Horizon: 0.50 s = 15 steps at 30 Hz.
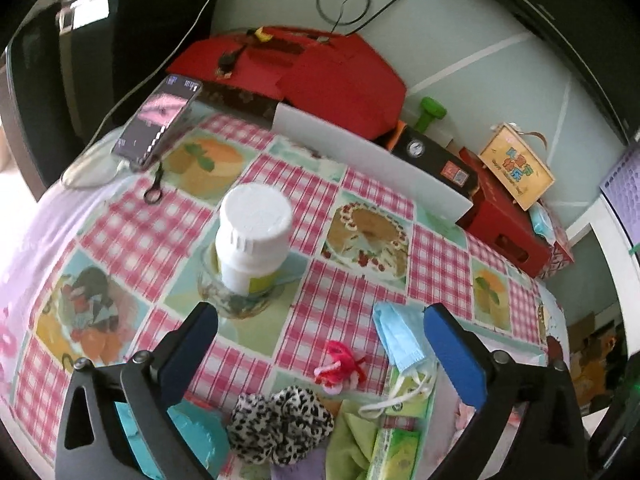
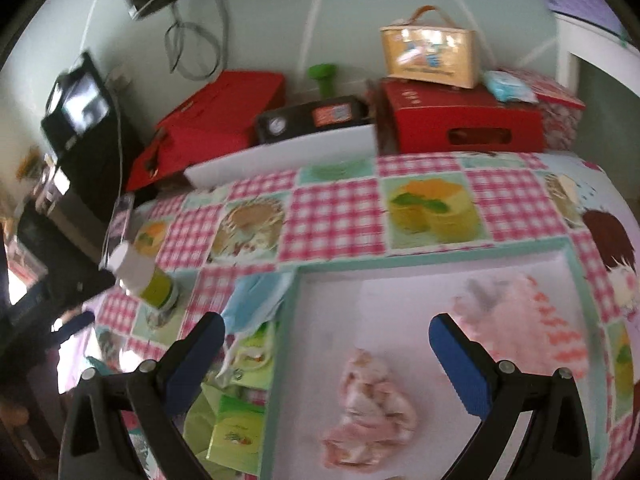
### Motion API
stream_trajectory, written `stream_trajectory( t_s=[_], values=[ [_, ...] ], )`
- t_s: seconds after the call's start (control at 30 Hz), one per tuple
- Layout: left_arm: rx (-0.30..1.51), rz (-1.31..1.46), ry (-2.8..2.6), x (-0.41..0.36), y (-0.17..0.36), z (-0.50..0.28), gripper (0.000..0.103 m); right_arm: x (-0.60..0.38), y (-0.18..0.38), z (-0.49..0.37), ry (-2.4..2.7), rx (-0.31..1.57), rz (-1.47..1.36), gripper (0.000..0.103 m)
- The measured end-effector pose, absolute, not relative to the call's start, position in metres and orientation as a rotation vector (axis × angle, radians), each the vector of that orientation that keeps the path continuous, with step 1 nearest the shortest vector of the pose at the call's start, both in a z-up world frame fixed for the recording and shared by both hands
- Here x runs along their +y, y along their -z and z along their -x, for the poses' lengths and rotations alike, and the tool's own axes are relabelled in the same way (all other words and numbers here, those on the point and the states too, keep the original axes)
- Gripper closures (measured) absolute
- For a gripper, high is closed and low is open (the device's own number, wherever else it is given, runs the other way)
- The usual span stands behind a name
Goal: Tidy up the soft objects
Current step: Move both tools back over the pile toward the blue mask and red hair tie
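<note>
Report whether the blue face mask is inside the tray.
Outside: the blue face mask lies on the tablecloth against the tray rim's outer left edge.

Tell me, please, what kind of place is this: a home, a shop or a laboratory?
Most likely a home, perhaps a dining corner. A table wears a checked cloth printed with cakes, gift boxes are stacked against the wall, and small personal things lie about: a leopard scrunchie and a face mask.

Soft daylight, brightest at the left edge; both fisheye views bend at the rims, the right one motion-blurred.
</note>
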<state>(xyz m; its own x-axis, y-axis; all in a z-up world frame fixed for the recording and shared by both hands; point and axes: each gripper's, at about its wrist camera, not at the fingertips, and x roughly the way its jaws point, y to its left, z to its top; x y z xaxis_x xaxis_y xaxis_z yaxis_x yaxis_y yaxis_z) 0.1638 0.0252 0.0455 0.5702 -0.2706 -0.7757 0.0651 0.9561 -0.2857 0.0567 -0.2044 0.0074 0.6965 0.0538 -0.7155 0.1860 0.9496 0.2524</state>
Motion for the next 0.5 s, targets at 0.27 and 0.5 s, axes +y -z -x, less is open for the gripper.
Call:
stream_trajectory(
  t_s=[0.27,0.5],
  values=[
    [0.933,0.227,0.259,0.018,-0.041,-0.170,0.000,-0.178,0.013,-0.083,-0.001,0.861,-0.299,0.000],
    [1.016,0.224,0.274,0.010,-0.029,-0.177,0.000,-0.159,0.019,-0.094,0.000,0.880,-0.202,0.000]
  ],
)
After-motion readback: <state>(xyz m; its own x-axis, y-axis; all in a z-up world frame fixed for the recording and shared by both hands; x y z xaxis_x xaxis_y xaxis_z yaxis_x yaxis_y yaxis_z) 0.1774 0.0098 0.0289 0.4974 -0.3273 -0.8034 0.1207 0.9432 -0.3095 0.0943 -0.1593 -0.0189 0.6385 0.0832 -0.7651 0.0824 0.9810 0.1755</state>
